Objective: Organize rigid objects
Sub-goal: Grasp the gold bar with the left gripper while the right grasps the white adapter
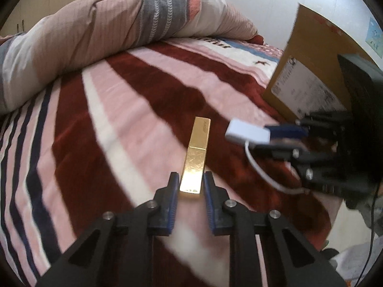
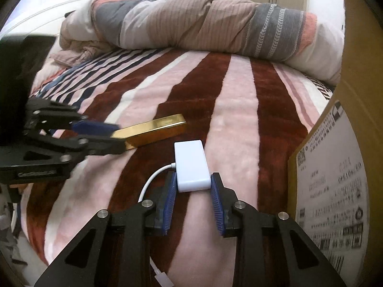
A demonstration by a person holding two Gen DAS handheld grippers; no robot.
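A long gold bar-shaped box point(image 1: 195, 155) is held at its near end by my left gripper point(image 1: 190, 181), above the striped blanket; it also shows in the right wrist view point(image 2: 153, 130). My right gripper point(image 2: 194, 181) is shut on a white adapter block point(image 2: 191, 165) with a white cable point(image 2: 150, 181) trailing to the left. In the left wrist view the adapter point(image 1: 247, 131) sits in the right gripper point(image 1: 282, 135) to the right of the gold box. In the right wrist view the left gripper point(image 2: 112, 135) holds the gold box at the left.
A cardboard box point(image 1: 308, 71) with a printed label stands at the right, close to the right gripper, also in the right wrist view point(image 2: 335, 162). A rolled duvet point(image 2: 203, 24) lies along the far side of the bed. The striped blanket point(image 1: 119, 119) covers the bed.
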